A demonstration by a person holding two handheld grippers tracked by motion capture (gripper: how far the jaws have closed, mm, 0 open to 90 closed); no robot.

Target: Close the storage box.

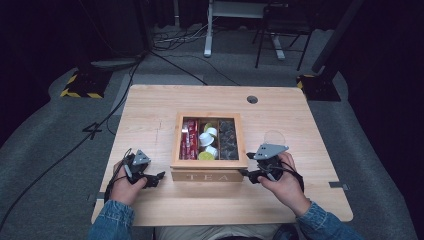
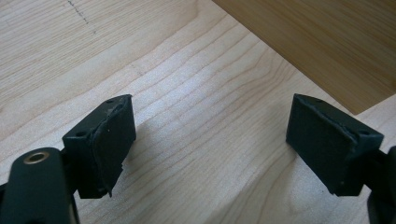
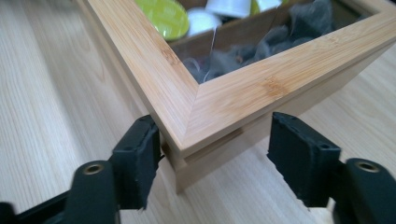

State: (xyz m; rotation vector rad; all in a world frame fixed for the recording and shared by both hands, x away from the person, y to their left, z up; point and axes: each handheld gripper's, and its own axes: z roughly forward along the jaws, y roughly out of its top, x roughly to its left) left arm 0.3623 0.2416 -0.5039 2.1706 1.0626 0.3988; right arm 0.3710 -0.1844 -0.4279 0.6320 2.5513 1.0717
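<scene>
Bare table (image 1: 150, 107) lies left of the tea box (image 1: 209, 169) — its corner fills the right claw (image 3: 212, 156).

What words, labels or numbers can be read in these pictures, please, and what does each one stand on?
"TEA": on the front wall of the wooden box, high view.
Print on the red packets in the box's left compartment: too small to read.
Marking on the floor left of the table: looks like "4", uncertain.

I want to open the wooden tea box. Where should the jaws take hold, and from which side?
Probably grip the lid's near right corner, coming in level from the person's side. The right gripper's jaws already straddle that corner, and a seam below the framed lid marks where it parts from the box.
</scene>
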